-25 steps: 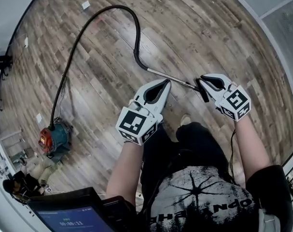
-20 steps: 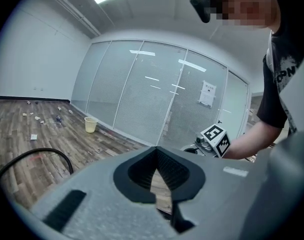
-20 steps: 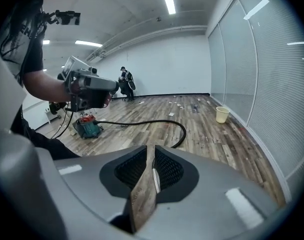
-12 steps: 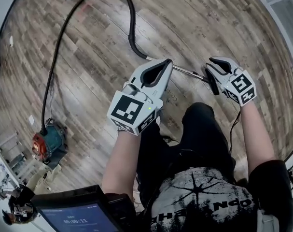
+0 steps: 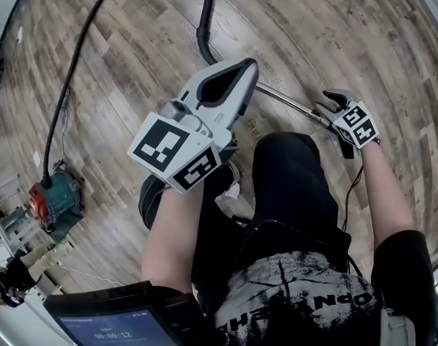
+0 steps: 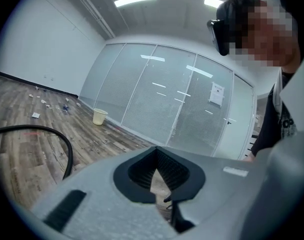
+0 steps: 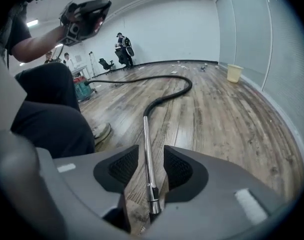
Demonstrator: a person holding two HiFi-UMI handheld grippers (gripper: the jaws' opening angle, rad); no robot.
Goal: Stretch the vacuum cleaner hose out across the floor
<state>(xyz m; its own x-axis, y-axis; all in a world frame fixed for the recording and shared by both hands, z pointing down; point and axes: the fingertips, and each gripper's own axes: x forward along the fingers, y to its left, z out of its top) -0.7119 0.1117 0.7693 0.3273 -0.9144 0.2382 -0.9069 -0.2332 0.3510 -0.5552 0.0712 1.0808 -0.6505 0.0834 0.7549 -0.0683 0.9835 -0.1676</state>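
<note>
Right gripper (image 5: 328, 105) at centre right of the head view, jaws just opening and now spread either side of the wand (image 5: 291, 103) on the floor (image 5: 363, 42) — pads clear of it. Left gripper (image 5: 249, 67) at upper centre, jaws pressed together on nothing. Hose (image 5: 203, 31) on the floor, running from the wand off the top edge, then back down the left side to the vacuum (image 5: 51, 202).

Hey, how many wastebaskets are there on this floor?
1: a pale yellow wastebasket stands beside the glass wall, beyond the bend of the black hose. Others may sit out of view.
</note>
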